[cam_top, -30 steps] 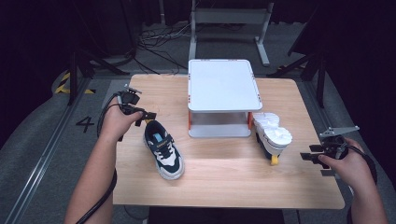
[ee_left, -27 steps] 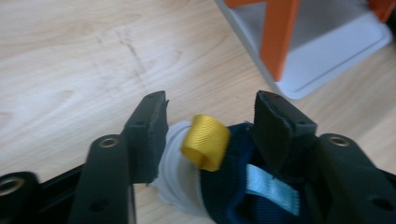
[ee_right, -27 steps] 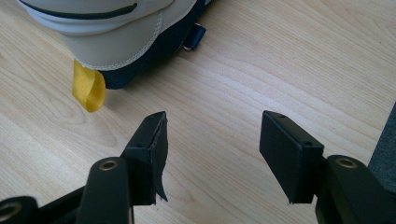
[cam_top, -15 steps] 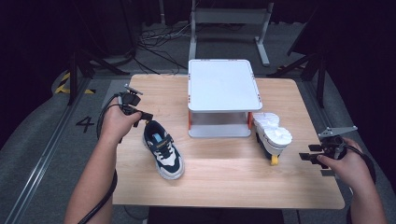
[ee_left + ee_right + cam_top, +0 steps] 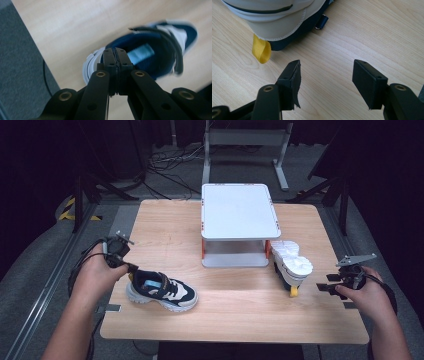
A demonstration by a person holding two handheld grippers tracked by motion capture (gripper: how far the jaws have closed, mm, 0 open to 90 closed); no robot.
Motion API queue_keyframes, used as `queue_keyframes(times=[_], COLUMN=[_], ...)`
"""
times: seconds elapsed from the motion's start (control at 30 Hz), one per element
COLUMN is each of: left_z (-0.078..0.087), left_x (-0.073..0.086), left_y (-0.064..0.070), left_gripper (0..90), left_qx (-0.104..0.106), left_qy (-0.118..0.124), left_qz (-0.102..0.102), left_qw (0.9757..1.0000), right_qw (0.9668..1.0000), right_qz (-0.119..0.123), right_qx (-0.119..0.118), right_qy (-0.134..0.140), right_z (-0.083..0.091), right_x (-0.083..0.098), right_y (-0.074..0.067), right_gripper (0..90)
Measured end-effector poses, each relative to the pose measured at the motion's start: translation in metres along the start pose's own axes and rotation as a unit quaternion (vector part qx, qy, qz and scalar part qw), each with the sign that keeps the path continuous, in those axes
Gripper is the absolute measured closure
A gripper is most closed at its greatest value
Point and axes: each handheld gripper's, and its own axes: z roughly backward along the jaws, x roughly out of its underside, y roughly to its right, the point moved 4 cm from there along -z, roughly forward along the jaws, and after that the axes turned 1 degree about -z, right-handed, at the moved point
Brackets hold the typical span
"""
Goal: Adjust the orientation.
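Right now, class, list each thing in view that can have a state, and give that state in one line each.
Left gripper: shut on the heel rim of the navy shoe.
Navy shoe: upright on its sole.
Right gripper: open, nothing between its jaws.
White shoe: lying on its side, sole showing.

Left fingers [image 5: 115, 58] together, right [image 5: 325, 75] apart

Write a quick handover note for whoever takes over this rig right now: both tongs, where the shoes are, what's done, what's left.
Left tongs: shut on the heel collar of the navy shoe, which lies near the table's front left, toe pointing right.
Right tongs: open, nothing between them, just short of the white shoe's yellow heel loop.
White shoe: sole up, beside the white shelf's right leg.
Done: navy shoe gripped.
Left: probably grasp the white shoe and set the pair together; where they go can't be told.
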Motion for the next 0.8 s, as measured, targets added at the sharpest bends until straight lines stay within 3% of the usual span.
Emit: queue_keyframes(times=[0.17, 0.27, 0.33, 0.37, 0.4, 0.5, 0.57, 0.67, 0.73, 0.8], left_z=[0.0, 0.001, 0.001, 0.0, 0.0, -0.003, -0.01, -0.024, -0.031, -0.038], left_x=[0.031, 0.037, 0.036, 0.033, 0.03, 0.022, 0.019, 0.011, 0.006, 0.003], left_y=[0.014, 0.014, 0.014, 0.011, 0.01, 0.015, 0.021, 0.027, 0.028, 0.029], left_gripper=[89.3, 89.3, 87.0, 78.8, 62.8, 49.3, 48.7, 42.1, 40.0, 43.8], left_qx=[0.015, 0.021, 0.022, 0.007, -0.006, 0.001, 0.018, 0.014, 0.004, 0.005], left_qy=[-0.053, -0.046, -0.035, -0.018, -0.006, 0.016, 0.002, -0.009, -0.011, -0.023], left_qz=[-0.027, -0.033, -0.037, -0.053, -0.061, -0.102, -0.118, -0.151, -0.16, -0.163], left_qw=[0.9981, 0.9982, 0.9985, 0.9984, 0.9981, 0.9946, 0.9928, 0.9884, 0.987, 0.9864], right_qw=[1.0, 1.0, 1.0, 0.9999, 0.9999, 1.0, 1.0, 1.0, 1.0, 0.9999], right_qz=[0.004, 0.004, 0.007, 0.008, 0.009, 0.009, 0.008, 0.009, 0.009, 0.01], right_qx=[0.0, -0.001, -0.003, -0.005, -0.005, -0.003, -0.003, -0.004, -0.004, -0.005], right_qy=[0.002, -0.001, -0.003, -0.003, -0.002, 0.0, 0.0, -0.001, -0.001, 0.0], right_z=[0.0, -0.002, -0.003, -0.004, -0.004, -0.002, -0.002, -0.003, -0.003, -0.003], right_x=[-0.001, -0.001, -0.002, -0.002, -0.003, -0.003, -0.002, -0.002, -0.002, -0.002], right_y=[-0.003, -0.004, -0.007, -0.008, -0.008, -0.008, -0.007, -0.007, -0.007, -0.007], right_gripper=[40.5, 40.4, 40.3, 40.2, 40.1, 39.8, 39.3, 38.9, 38.6, 38.5])
